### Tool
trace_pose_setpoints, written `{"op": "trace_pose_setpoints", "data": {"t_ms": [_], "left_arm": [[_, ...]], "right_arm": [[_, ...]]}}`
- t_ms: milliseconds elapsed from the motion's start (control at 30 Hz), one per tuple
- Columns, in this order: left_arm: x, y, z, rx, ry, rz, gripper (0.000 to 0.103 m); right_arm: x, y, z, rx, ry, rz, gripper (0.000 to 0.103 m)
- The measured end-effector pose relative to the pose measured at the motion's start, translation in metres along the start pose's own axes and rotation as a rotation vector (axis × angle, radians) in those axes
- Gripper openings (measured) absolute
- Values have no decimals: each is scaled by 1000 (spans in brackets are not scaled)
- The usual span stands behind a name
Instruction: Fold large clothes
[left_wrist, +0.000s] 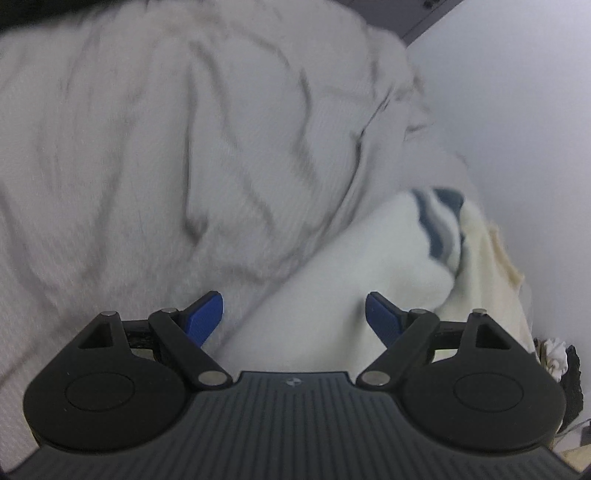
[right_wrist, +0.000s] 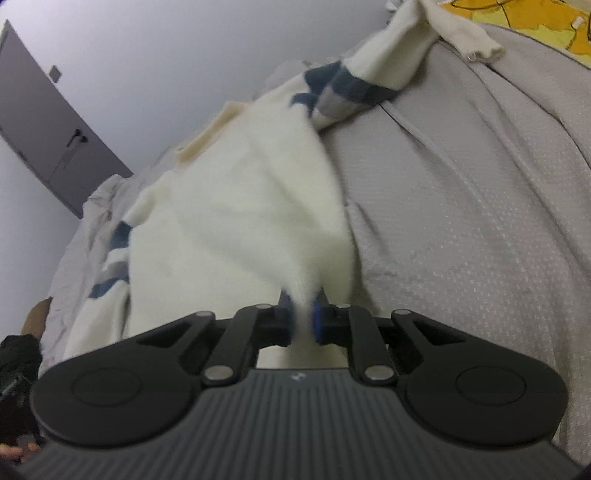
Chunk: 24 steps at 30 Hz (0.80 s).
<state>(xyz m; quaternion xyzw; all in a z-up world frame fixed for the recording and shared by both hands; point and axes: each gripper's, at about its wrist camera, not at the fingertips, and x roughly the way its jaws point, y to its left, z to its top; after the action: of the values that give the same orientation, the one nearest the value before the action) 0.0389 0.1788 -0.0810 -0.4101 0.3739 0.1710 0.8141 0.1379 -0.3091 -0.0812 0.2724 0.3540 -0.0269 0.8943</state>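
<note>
Honestly, I can read no writing or brand anywhere; only a small round emblem sits on each tool body. My right gripper (right_wrist: 303, 319) is pinched tight on a fold of the cream sweater (right_wrist: 240, 192), which has blue and grey stripes on its sleeves and sprawls across the grey bedspread (right_wrist: 480, 221) toward twelve o'clock. My left gripper (left_wrist: 294, 319) gapes wide, holding nothing, just over the sweater's edge.

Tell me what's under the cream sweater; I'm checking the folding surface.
A grey textured bedspread lies under the cream sweater, which the right gripper pinches at one edge. Whatever sits beneath the sweater's middle is covered. The left gripper is open.
</note>
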Motion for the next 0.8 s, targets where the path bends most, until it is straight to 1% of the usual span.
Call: {"op": "trace_pose_setpoints", "data": {"t_ms": [33,100,133,167,200,233,267,367,467,533,600,700,800], "left_arm": [[2,-1,-2,6,8,-4,86],[2,-5,-6,34,1,-16,77],[0,-8,-7,48,-4,-27,64],[0,-10,-7,56,-7,-35,46],[-1,-12,-8,63,-13,-49,37],[-3,-13,-8,67,-23,-61,22],[-7,-15,-6,72,-45,-62,18],[-25,-29,6,146,-130,-40,16],[-44,-47,33,201,-208,-18,15],[-55,-63,54,264,-261,21,15],[-66,-82,79,326,-332,77,14],[-78,-107,122,326,-412,109,14],[-81,-136,164,367,-481,166,14]], "right_arm": [[2,-1,-1,4,7,-3,14],[6,1,-5,-16,16,-13,14],[6,2,-6,-34,19,-17,14],[7,4,-8,-51,20,-20,14],[8,7,-8,-63,23,-21,14],[7,9,-9,-74,26,-21,14],[6,10,-10,-78,25,-20,14],[7,12,-8,-75,28,-17,14],[4,14,-8,-87,25,-7,14],[3,16,-8,-90,23,3,14],[2,15,-7,-75,26,27,14],[-1,16,-4,-45,36,82,14],[-2,18,-2,-35,41,121,14]]}}
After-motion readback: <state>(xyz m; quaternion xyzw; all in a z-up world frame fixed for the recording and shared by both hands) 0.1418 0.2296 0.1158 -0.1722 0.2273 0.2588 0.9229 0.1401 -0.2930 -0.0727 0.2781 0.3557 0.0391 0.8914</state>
